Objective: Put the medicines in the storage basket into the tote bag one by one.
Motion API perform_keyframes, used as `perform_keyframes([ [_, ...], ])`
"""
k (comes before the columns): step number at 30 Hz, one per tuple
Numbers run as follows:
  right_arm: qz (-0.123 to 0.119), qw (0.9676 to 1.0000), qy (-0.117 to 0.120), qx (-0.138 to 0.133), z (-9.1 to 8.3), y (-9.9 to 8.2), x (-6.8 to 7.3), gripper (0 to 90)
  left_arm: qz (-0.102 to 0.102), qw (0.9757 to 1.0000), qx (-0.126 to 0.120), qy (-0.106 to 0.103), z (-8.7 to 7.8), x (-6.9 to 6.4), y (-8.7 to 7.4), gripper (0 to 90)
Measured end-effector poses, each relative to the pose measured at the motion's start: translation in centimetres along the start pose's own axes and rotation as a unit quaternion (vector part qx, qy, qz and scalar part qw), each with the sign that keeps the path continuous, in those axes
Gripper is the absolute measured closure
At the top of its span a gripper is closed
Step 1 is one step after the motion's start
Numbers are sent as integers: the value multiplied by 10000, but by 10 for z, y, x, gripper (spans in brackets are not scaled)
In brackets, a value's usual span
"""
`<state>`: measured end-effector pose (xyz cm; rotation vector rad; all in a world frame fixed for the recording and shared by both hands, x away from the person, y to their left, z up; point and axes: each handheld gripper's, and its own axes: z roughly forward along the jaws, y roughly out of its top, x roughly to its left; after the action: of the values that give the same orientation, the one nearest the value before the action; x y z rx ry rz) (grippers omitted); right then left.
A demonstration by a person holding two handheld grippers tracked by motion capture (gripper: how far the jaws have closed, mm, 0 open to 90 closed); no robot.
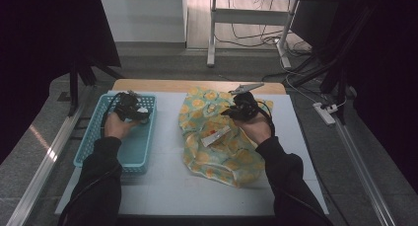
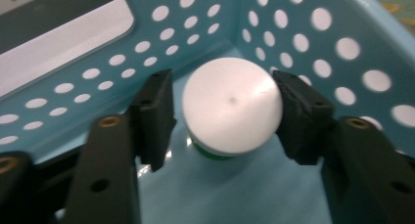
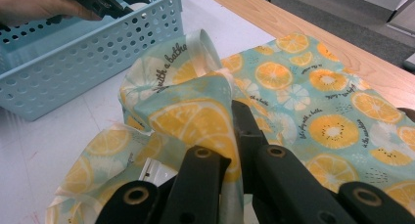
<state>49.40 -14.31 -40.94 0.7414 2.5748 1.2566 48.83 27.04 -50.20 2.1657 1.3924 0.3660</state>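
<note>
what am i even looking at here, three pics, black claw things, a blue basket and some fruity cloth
A person sits at a table holding a hand-operated two-jaw gripper in each hand. The wide picture looks down from above the person. The other two come from small cameras riding on each gripper, looking along its black jaws.

The left gripper reaches into a blue perforated basket. Its jaws stand on either side of a white round cap on a small container; one pad looks in contact, the other shows a slight gap.

The right gripper is shut on a fold of the cloth bag, printed with orange slices, which lies spread out beside the basket.
</note>
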Motion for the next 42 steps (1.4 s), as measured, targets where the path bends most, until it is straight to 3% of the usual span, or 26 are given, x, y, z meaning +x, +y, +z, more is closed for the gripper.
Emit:
perform_keyframes([
  [7, 0, 10000, 3, 3, 0, -1, 0, 897, 60, 9999, 97, 114, -1, -4, 2, 502],
  [14, 1, 10000, 6, 0, 0, -1, 0, 897, -151, 9999, 0, 21, -8, -2, 2, 505],
  [22, 20, 10000, -3, -1, -1, -1, 0, 897, -248, 9996, 30, -119, -18, -4, 5, 505],
  [32, 18, 10000, -8, -8, -1, 0, 0, 897, -142, 9999, -77, -51, -46, -12, 11, 505],
  [42, 22, 10000, -10, -1, 0, -1, 0, 897, -120, 9991, -320, -247, -78, -24, 14, 505],
])
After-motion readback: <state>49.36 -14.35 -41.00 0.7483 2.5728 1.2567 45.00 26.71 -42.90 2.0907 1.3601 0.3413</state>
